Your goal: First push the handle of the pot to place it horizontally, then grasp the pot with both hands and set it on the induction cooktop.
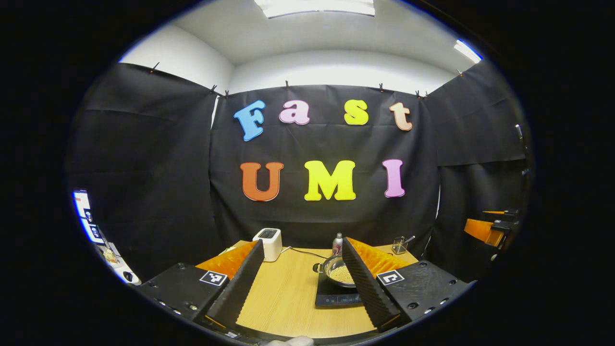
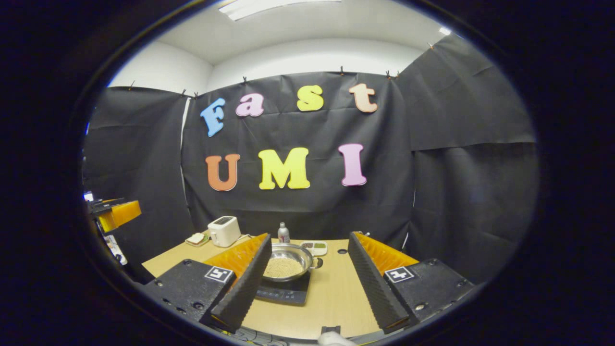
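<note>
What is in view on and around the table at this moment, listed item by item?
pot: one, silver metal, holding pale grains, sitting on the cooktop
induction cooktop: one, black, on the table near its front edge
toaster: one, white, at the back left of the table
bottle: one, clear with a light cap, behind the pot
small tray: one, white with green and dark contents, behind the pot to the right
glass with a utensil: one, clear, back right of the table
flat item: one, pale, beside the toaster
table: one, light wood
left tool: one, open, apart from the pot
right tool: one, open, apart from the pot
</note>
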### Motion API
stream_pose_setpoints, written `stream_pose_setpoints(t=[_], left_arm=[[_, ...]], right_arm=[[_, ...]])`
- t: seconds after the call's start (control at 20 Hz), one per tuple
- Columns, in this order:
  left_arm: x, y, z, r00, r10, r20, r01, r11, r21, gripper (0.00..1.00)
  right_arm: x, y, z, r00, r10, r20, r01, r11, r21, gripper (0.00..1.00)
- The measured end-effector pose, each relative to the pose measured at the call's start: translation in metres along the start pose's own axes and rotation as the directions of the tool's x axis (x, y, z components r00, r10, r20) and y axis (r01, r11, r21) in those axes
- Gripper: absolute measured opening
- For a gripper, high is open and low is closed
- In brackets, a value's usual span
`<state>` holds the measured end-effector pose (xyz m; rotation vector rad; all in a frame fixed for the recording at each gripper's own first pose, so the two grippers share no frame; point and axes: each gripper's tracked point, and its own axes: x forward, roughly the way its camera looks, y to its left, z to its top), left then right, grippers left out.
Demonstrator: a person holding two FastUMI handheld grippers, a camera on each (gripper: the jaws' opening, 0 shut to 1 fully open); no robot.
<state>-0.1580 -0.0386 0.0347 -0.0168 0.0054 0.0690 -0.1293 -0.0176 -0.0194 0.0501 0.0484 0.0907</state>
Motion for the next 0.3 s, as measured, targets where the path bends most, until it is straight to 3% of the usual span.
stream_pose_setpoints(t=[0.3], left_arm=[[0.0012, -0.0025, -0.0036, 1.000, -0.006, -0.009, 0.006, 1.000, 0.016, 0.97]], right_arm=[[-0.0040, -0.0062, 0.0014, 1.000, -0.025, 0.005, 0.025, 1.000, -0.009, 0.98]])
